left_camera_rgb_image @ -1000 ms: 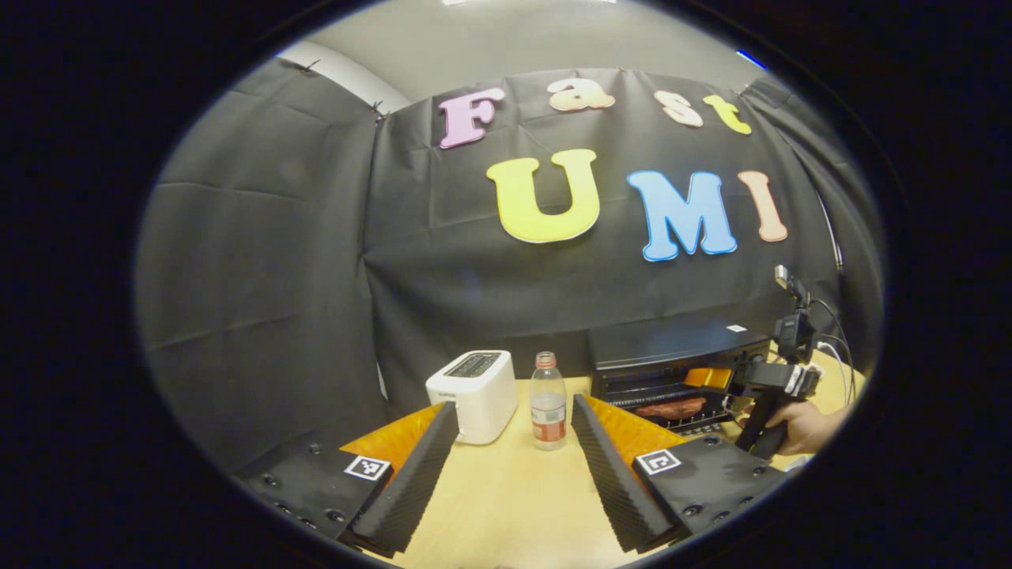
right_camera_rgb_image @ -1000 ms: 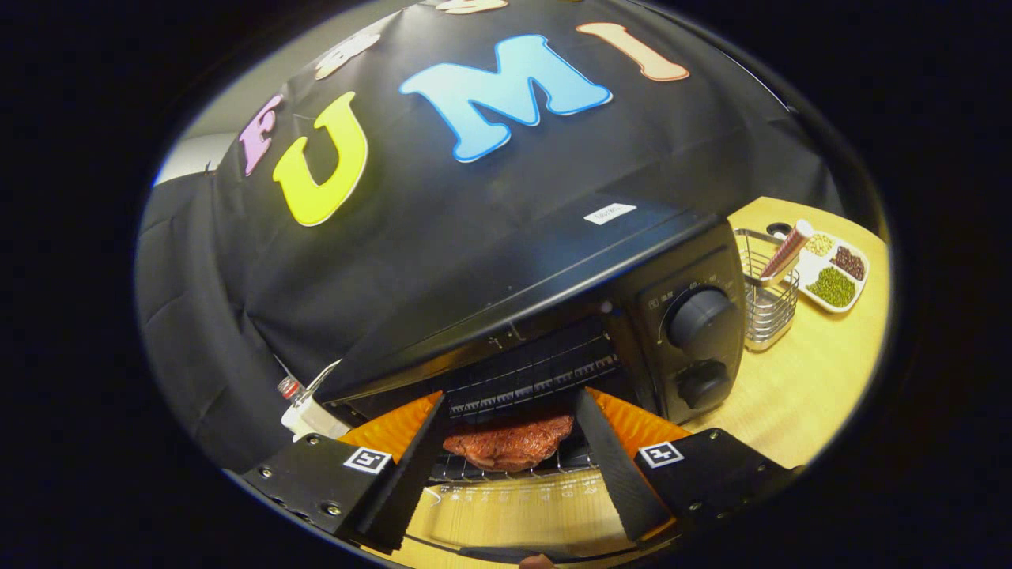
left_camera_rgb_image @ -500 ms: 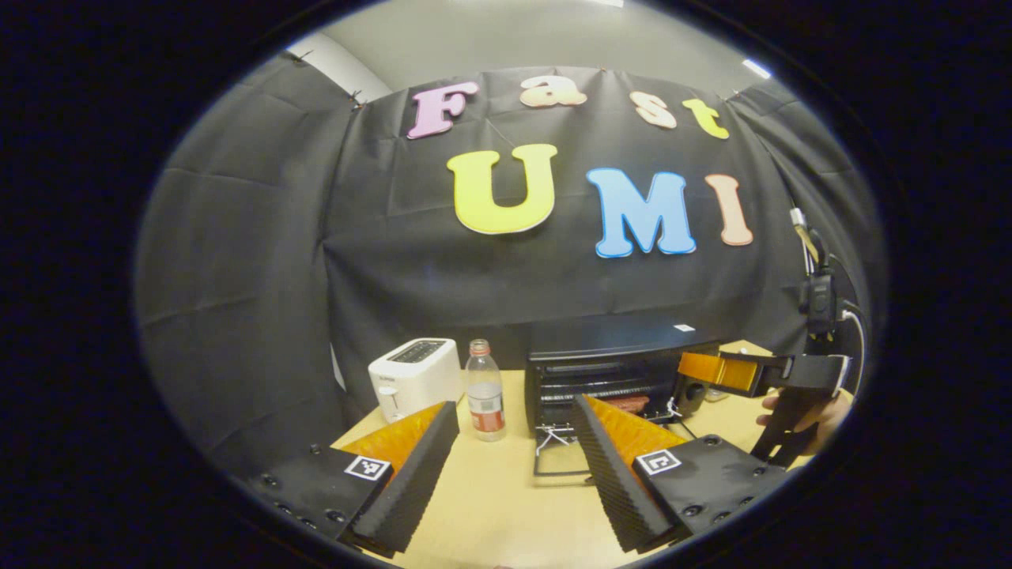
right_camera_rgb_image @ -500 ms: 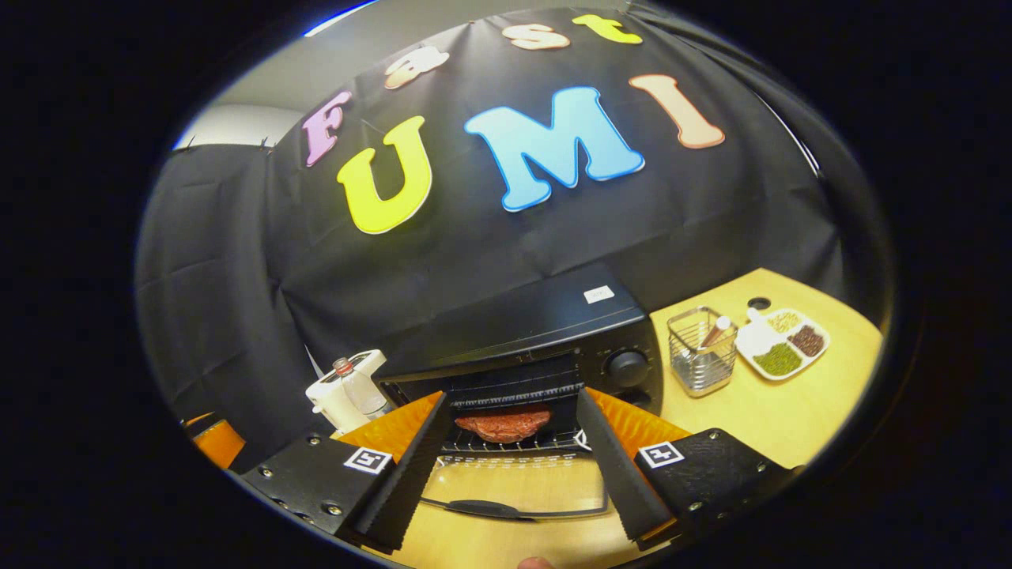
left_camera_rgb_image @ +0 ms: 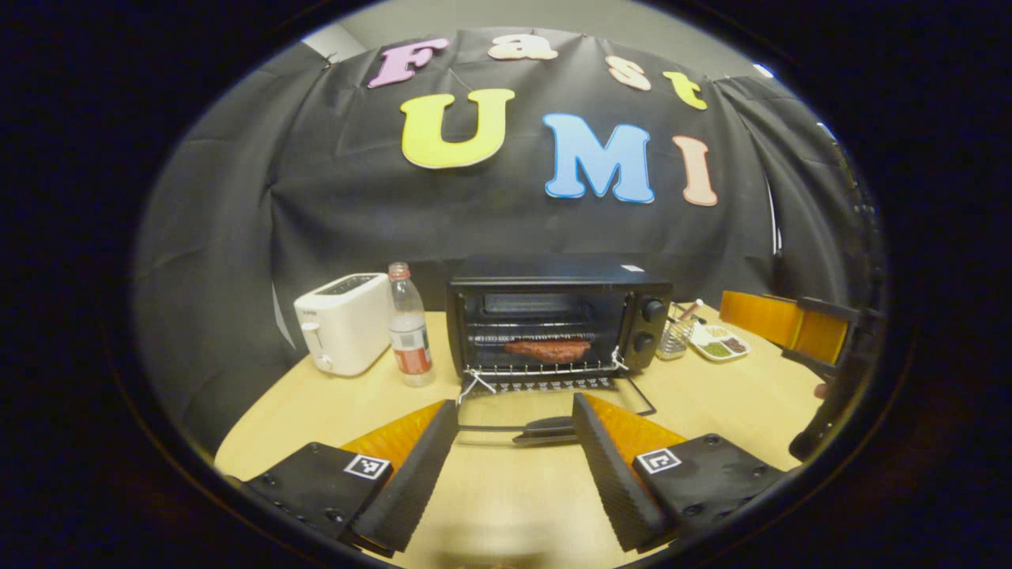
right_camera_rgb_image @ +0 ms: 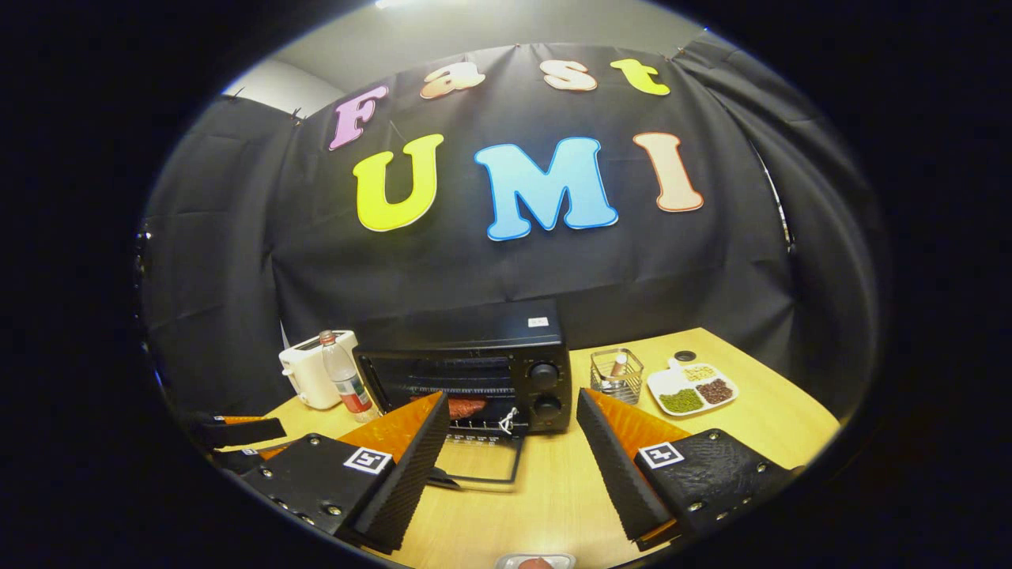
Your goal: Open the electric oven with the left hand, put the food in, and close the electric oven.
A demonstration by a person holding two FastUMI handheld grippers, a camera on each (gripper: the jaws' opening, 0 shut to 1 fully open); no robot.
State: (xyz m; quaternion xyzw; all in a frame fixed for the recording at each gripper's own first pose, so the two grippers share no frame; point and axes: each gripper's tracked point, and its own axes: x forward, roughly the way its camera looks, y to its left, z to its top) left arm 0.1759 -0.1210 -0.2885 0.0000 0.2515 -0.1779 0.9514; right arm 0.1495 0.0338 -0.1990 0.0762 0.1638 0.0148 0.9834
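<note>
The black electric oven (left_camera_rgb_image: 553,312) stands mid-table with its glass door (left_camera_rgb_image: 545,403) folded down flat and the door handle (left_camera_rgb_image: 545,431) nearest me. A brown slab of meat (left_camera_rgb_image: 548,348) lies on the wire rack inside. My left gripper (left_camera_rgb_image: 514,466) is open and empty, just short of the door handle. The right gripper (left_camera_rgb_image: 798,332) shows at the right edge, held by a hand. In the right gripper view the oven (right_camera_rgb_image: 466,363) sits ahead to the left, the meat (right_camera_rgb_image: 468,407) peeks past one finger, and my right gripper (right_camera_rgb_image: 510,474) is open and empty.
A white toaster (left_camera_rgb_image: 341,322) and a clear bottle (left_camera_rgb_image: 409,328) stand left of the oven. Right of it are a wire basket (right_camera_rgb_image: 617,375) and a white divided plate (right_camera_rgb_image: 692,389) of beans. The left gripper (right_camera_rgb_image: 237,433) shows low at the left.
My right gripper has drawn back from the oven mouth, with the meat left on the rack. The left gripper view has swung round to face the open oven squarely.
</note>
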